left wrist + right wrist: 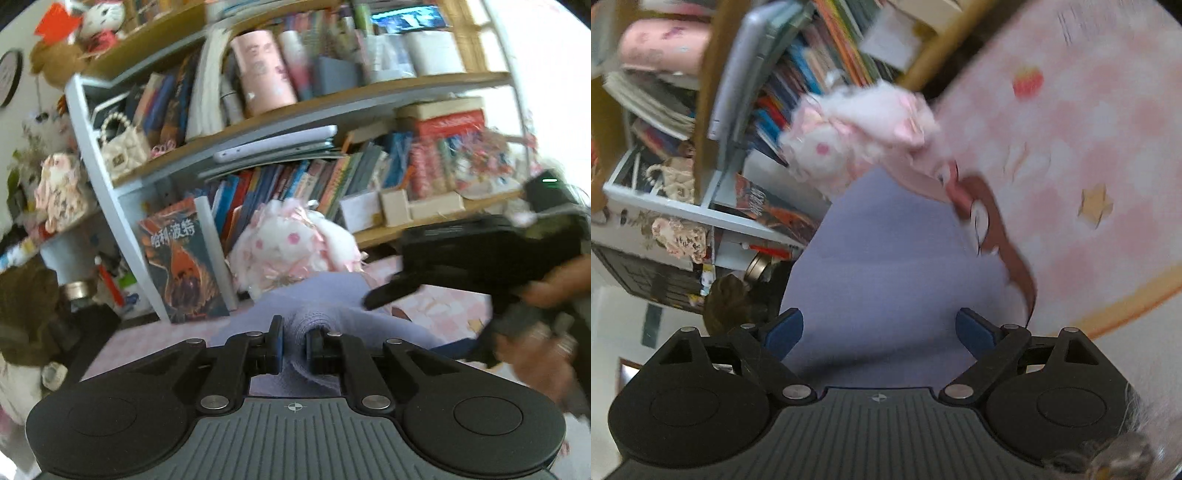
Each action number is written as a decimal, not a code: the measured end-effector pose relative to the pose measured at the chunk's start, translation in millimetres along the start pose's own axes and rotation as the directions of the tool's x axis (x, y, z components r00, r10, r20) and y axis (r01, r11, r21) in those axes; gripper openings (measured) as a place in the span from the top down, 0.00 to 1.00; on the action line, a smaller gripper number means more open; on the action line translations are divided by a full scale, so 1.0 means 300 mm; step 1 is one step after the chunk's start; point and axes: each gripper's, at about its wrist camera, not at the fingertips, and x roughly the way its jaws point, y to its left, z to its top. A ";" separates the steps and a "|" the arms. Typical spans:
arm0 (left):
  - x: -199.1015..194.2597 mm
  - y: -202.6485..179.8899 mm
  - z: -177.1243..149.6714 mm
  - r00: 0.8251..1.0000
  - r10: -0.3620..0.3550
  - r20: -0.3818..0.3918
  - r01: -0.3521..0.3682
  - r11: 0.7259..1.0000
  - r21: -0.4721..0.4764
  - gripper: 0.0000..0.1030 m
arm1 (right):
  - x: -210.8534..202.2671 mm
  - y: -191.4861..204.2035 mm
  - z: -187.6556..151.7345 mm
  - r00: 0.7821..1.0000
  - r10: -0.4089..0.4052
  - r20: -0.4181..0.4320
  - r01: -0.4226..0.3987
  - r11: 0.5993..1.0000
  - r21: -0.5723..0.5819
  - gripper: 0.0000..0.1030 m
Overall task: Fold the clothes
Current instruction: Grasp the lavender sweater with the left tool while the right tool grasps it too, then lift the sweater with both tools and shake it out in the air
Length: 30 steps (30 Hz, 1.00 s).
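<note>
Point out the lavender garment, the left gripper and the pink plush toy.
lavender garment (886, 266): right wrist view, flat middle of the cloth.
left gripper (294, 345): left wrist view, between the fingertips, pinching bunched cloth.
pink plush toy (291, 251): left wrist view, its spotted body.

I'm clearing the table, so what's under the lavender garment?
The lavender garment lies on a pink checked tablecloth, which shows around it. Whatever is beneath its middle is covered.

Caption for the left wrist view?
Left claw shut on lavender garment before a bookshelf; right claw nearby.
</note>
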 end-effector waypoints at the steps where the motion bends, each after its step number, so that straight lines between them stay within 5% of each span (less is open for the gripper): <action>1: -0.008 0.001 -0.010 1.000 0.004 -0.012 -0.004 1.000 -0.005 0.90 | 0.017 -0.011 -0.008 1.000 -0.003 -0.018 0.004 0.999 0.034 0.13; 10: -0.045 0.060 -0.041 0.998 0.032 -0.046 -0.035 0.996 -0.083 0.90 | 0.008 -0.095 -0.074 0.997 0.001 -0.083 0.020 0.968 0.248 0.20; 17: -0.078 0.040 -0.066 0.998 0.028 -0.050 -0.030 0.999 -0.032 0.90 | 0.022 -0.149 -0.122 0.995 -0.005 -0.099 0.040 0.935 0.352 0.22; 19: -0.077 0.042 -0.078 0.997 0.030 -0.073 -0.031 0.999 -0.023 0.90 | 0.033 -0.145 -0.117 0.997 -0.006 -0.078 0.033 0.937 0.348 0.34; 21: -0.087 0.049 -0.074 0.997 0.016 -0.078 -0.018 0.999 -0.027 0.90 | 0.033 -0.141 -0.104 0.998 0.004 -0.058 0.016 0.943 0.333 0.72; 23: -0.105 0.058 -0.056 0.998 -0.010 -0.067 0.007 0.999 -0.041 0.90 | 0.003 -0.125 -0.087 0.999 0.028 -0.022 -0.020 0.952 0.304 0.87; 27: -0.168 0.078 0.063 0.989 -0.120 0.083 0.127 0.988 -0.085 0.90 | -0.143 -0.025 -0.024 0.980 0.154 0.124 -0.173 0.973 0.152 0.89; 28: -0.185 0.088 0.101 0.979 -0.155 0.133 0.170 0.980 -0.102 0.90 | -0.190 0.021 0.002 0.966 0.198 0.165 -0.214 0.973 0.085 0.89; 30: -0.253 0.108 0.189 0.931 -0.229 0.284 0.269 0.957 -0.110 0.90 | -0.302 0.144 0.066 0.925 0.291 0.244 -0.281 0.957 -0.077 0.90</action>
